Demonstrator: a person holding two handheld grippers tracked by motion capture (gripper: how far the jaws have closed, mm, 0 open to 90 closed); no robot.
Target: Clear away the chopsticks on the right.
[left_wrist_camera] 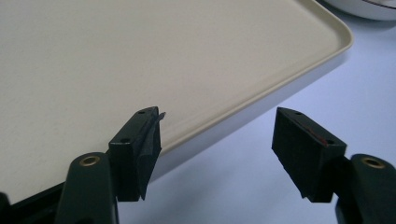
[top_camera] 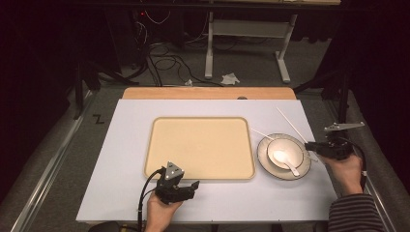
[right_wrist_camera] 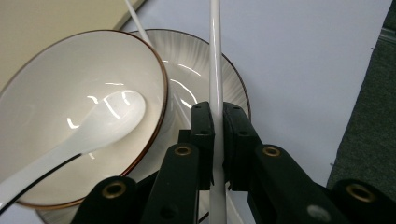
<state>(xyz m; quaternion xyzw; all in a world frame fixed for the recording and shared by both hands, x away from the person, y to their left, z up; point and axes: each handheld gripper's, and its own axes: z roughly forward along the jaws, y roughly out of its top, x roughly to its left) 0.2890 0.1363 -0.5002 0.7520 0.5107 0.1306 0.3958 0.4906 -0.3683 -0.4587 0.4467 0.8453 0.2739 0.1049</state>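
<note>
Partly behind right tongs [right_wrist_camera: 216, 122], clamped chopstick [right_wrist_camera: 215, 56], far end cut off.

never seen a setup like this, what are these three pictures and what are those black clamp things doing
A person sits at a white table holding a clamp tool in each hand. One picture looks down from above; the other two come from small cameras riding on the tools, looking along their black jaws.

On the table lie a beige rectangular plastic tray and, beside it, a grey-rimmed round plate carrying a white bowl with a white ceramic spoon in it.

The left hand-held gripper is open at the tray's near edge, one jaw over the rim, holding nothing. The right hand-held gripper is shut on one thin white chopstick beside the bowl. A second chopstick rests between tray and plate.
</note>
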